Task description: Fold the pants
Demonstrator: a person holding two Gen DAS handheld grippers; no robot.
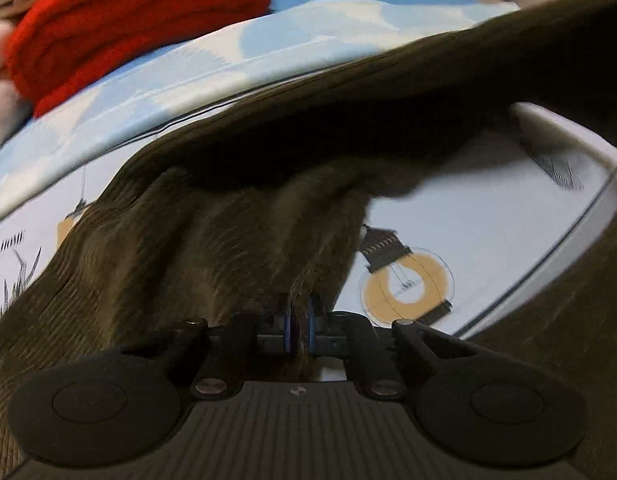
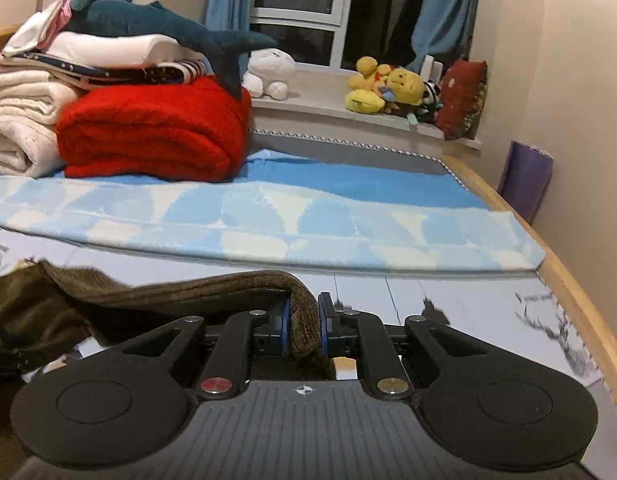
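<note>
left gripper (image 1: pixel 299 322): jaws were closed on a thin fold of the pants, blue pads pressed against the cloth from both sides.
right gripper (image 2: pixel 303 330): jaws were clamped on a thick rolled edge of the pants, which bulged up between the blue pads and hung over the front.
pants (image 1: pixel 212 240): dark olive-brown corduroy, held by both grippers above the bed; in the left wrist view the cloth spread wide, rippled in folds ahead of the jaws, and a taut band of it ran across to the upper right. in the right wrist view the pants (image 2: pixel 212 286) trailed off to the left from the jaws and bunched low at the left edge.
bed sheet (image 1: pixel 488 220): pale, printed with a light-bulb drawing and thin dark sketches, lay under the pants.
blue blanket (image 2: pixel 308 216): blue and white pattern, spread across the bed beyond the pants, apart from them.
red blanket (image 2: pixel 156 132): folded, sat on the far side of the blue blanket, beside a stack of white linens (image 2: pixel 20 120).
shark plush (image 2: pixel 160 28): lay on top of the stack.
windowsill: held a white plush (image 2: pixel 268 72) and yellow plush toys (image 2: pixel 388 86), well apart from the pants.
sharpness: the left wrist view was blurred.
</note>
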